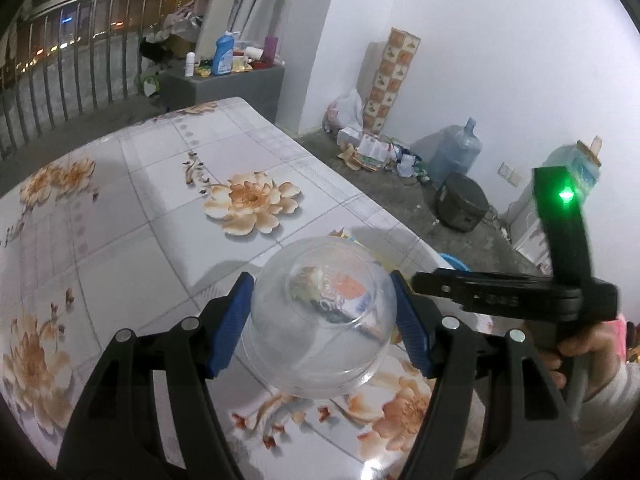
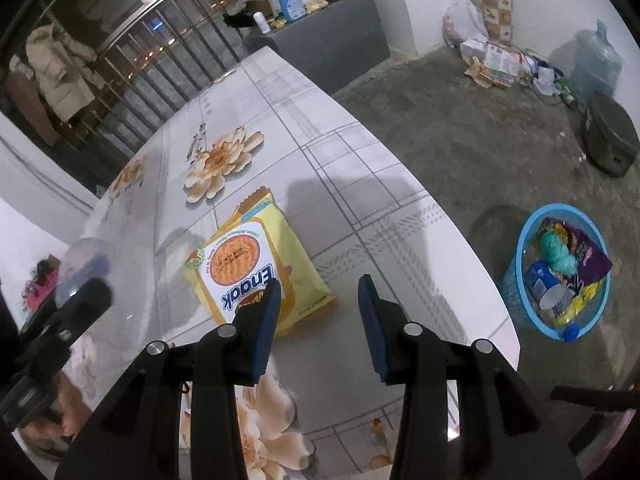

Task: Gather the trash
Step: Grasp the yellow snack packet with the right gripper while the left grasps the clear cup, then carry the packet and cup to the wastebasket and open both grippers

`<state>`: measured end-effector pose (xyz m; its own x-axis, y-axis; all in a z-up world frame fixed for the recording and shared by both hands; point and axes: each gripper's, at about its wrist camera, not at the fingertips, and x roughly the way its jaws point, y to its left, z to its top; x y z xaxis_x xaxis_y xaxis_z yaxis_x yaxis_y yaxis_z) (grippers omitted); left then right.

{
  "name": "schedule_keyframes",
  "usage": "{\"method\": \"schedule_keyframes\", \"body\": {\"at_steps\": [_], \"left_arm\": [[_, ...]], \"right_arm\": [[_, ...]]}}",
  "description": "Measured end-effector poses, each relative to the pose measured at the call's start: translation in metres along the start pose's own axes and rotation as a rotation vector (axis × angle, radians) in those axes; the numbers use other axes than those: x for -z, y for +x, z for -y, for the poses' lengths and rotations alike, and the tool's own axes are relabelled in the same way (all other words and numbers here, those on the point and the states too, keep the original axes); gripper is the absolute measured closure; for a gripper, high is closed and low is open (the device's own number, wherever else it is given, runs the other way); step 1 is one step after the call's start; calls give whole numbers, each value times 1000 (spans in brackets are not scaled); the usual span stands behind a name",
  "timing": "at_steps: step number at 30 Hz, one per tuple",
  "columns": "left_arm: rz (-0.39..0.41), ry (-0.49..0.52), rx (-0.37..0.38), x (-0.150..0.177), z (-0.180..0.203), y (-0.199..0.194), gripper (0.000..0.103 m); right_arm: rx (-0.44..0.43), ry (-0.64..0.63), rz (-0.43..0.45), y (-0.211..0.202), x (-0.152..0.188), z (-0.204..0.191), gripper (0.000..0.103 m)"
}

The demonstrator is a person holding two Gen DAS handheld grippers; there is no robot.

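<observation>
A clear plastic cup (image 1: pixel 320 320) sits upside down between the blue pads (image 1: pixel 232 320) of my left gripper (image 1: pixel 322 280), which is shut on it just above the flowered table (image 1: pixel 160 208). In the right wrist view the cup (image 2: pixel 78 260) shows at the left edge. A yellow Enaak snack packet (image 2: pixel 256 264) lies flat on the table (image 2: pixel 340 140). My right gripper (image 2: pixel 320 282) hovers open over the packet's near right corner, with nothing between its fingers. A blue basket (image 2: pixel 560 207) on the floor off the table's right edge holds wrappers and a bottle.
On the concrete floor lie a dark round cooker (image 2: pixel 608 140), a large water jug (image 2: pixel 596 64) and a pile of paper litter (image 2: pixel 496 64) by the wall. A grey cabinet (image 2: pixel 332 36) with bottles stands past the table's far end, beside a railing (image 1: pixel 60 80).
</observation>
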<state>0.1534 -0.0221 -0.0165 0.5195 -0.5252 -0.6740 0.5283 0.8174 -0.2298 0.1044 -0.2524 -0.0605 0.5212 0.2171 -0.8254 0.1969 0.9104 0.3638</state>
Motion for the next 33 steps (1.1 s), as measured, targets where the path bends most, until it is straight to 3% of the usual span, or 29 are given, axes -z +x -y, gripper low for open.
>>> {"method": "schedule_keyframes", "body": {"at_steps": [6,14,16,21,28,33], "left_arm": [[-83,7,-24,4,-6,41,39],[-109,-10,-14,12,-12,48,39],[-109,-11,-14,11,-12,49,39],[-109,-3,-25,11,-10,50,39],[-104,-21,22,-3,-4,46,39],[-71,59,107,-32,40,51,39]], "right_arm": [[-110,115,-42,-8,8,18,63],[-230,209,-91,15,8,20,64],[-236,204,-85,21,5,16,68],[-256,226,-80,36,0,9,90],[-271,244,10,19,-2,18,98],[-273,303,139,-20,-3,53,99]]}}
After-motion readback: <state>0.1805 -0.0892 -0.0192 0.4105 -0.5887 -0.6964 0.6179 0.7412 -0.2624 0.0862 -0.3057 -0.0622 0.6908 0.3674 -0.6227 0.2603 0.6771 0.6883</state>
